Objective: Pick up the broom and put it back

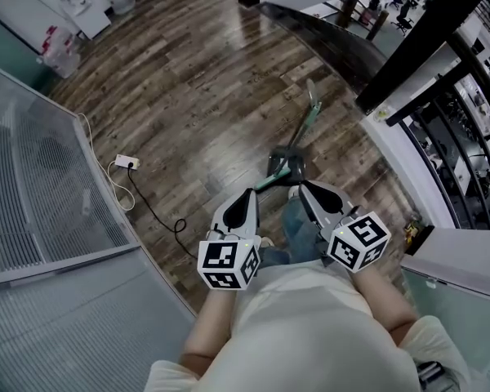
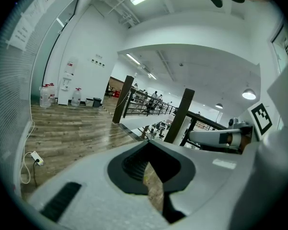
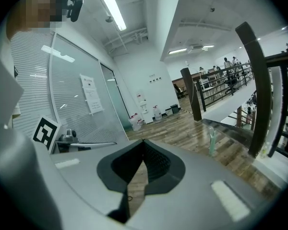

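Left hand-held gripper (image 1: 249,194) and right hand-held gripper (image 1: 302,186) are both closed and empty, just short of the pale-green-handled, dark-headed broom (image 1: 299,133) on the wooden floor (image 1: 188,96), probably approaching it.

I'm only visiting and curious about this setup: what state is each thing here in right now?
Left gripper: shut, empty.
Right gripper: shut, empty.
Broom: standing upright, not held.
Power strip: lying flat on the floor.
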The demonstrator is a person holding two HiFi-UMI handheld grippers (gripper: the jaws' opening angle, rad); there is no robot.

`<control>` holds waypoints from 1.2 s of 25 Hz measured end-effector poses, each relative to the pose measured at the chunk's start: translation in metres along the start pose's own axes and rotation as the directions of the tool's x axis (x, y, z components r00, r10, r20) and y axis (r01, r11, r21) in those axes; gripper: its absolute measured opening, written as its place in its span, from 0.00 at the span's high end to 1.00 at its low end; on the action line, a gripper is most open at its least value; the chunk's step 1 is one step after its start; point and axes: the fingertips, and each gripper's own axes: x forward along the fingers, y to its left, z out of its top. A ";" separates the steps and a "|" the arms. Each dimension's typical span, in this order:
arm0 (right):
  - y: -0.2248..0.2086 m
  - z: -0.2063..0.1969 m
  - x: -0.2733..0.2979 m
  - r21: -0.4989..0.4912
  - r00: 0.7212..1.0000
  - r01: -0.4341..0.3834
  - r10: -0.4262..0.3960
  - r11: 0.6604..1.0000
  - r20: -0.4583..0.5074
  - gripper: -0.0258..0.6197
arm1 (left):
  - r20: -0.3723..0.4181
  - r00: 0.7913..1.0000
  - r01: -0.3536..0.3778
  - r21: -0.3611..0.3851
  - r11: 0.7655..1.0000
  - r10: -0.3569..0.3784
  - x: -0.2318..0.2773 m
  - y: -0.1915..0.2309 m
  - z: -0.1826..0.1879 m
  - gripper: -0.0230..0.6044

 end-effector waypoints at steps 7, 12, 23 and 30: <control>-0.033 0.008 0.011 0.002 1.000 -0.004 0.004 1.000 -0.009 0.95 | -0.008 1.000 -0.017 -0.003 1.000 0.017 0.034 -0.004 0.002 0.95; -0.062 0.014 0.021 0.034 1.000 -0.004 0.005 0.999 -0.018 0.95 | -0.029 0.999 -0.016 -0.001 1.000 0.016 0.063 -0.007 0.004 0.95; -0.134 0.022 0.028 0.104 1.000 0.017 -0.015 0.994 -0.013 0.95 | -0.070 0.997 0.010 0.039 0.999 -0.007 0.135 -0.024 -0.002 0.95; -0.167 0.016 0.035 0.133 0.999 0.032 -0.029 0.991 -0.020 0.95 | -0.092 0.996 0.005 0.064 0.998 0.001 0.175 -0.027 -0.013 0.95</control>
